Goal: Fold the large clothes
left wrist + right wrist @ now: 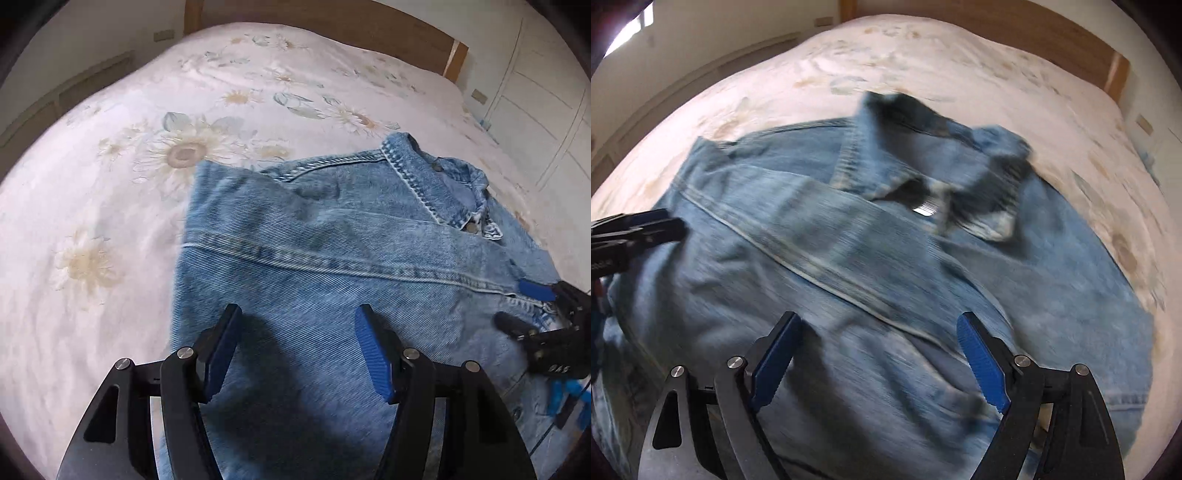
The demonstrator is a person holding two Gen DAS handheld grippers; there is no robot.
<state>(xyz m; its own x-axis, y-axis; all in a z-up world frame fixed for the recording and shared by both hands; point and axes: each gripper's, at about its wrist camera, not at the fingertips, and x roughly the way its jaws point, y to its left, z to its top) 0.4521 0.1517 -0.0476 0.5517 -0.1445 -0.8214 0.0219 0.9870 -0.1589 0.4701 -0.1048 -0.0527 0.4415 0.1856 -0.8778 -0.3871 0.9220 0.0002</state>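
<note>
Left wrist view shows the denim jacket [332, 258] lying on the bed [110, 184], its collar [424, 177] toward the headboard [332, 26]. One side panel appears folded across the jacket's middle, so the fold seems begun; the far side and the lengthwise fold look left to do. The left hand-held gripper [295, 347] hangs spread just above the jacket's lower part, holding nothing. The right hand-held gripper [879, 354], its view blurred, is likewise spread over the jacket, below the collar.
</note>
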